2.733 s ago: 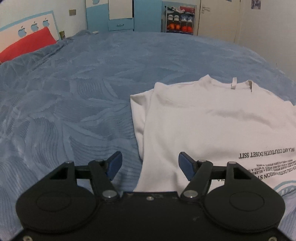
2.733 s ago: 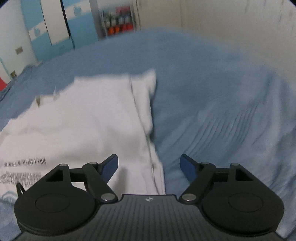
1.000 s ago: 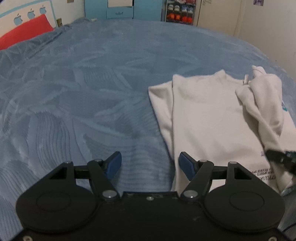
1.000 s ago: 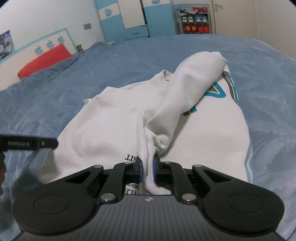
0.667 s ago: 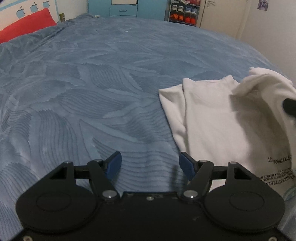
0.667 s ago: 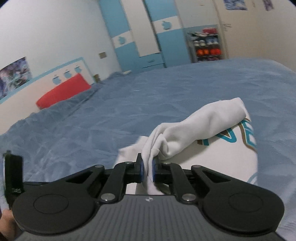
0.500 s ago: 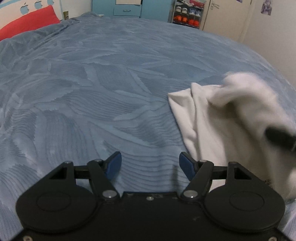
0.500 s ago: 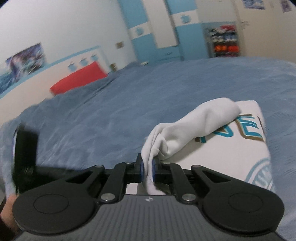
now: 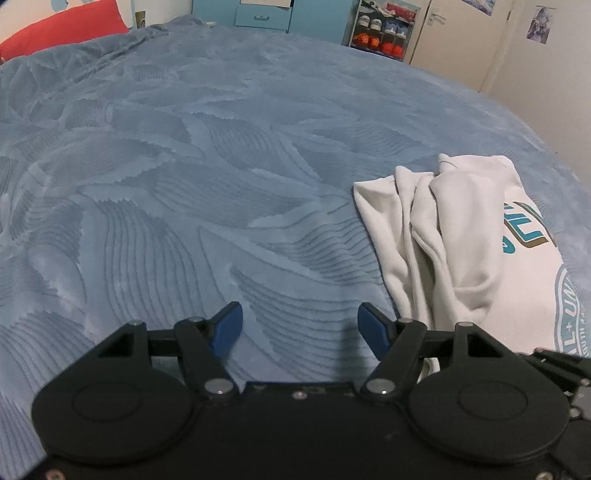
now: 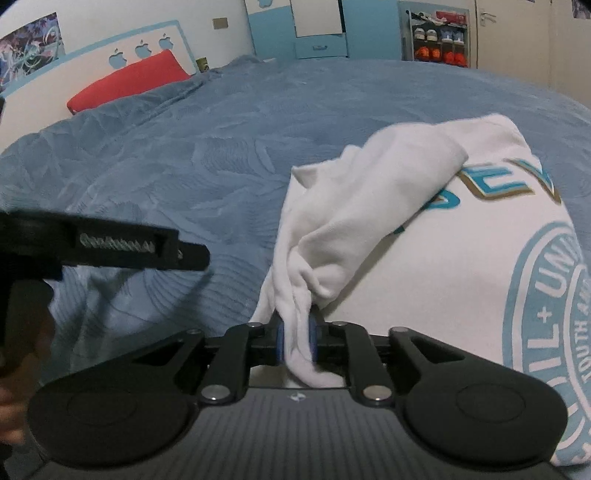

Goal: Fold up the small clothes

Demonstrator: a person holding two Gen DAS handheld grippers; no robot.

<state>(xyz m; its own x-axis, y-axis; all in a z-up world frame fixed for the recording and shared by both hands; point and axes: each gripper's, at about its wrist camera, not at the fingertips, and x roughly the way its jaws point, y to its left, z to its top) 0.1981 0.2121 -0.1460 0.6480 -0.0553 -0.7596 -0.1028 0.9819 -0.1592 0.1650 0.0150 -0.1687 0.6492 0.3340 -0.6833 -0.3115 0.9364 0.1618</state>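
A white T-shirt with teal print lies on the blue bedspread, folded over lengthwise so the printed side faces up. In the right wrist view the shirt fills the right half. My right gripper is shut on a bunched white edge of the shirt, low over the shirt's left side. My left gripper is open and empty over bare bedspread, just left of the shirt. Its body shows at the left of the right wrist view.
A red pillow lies at the head of the bed by the white headboard. A blue wardrobe and a shoe shelf stand at the far wall. The bedspread spreads wide to the left.
My right gripper has closed on the shirt's right edge and carried it over leftwards, turning the printed side up. My left gripper has drifted left, off the shirt.
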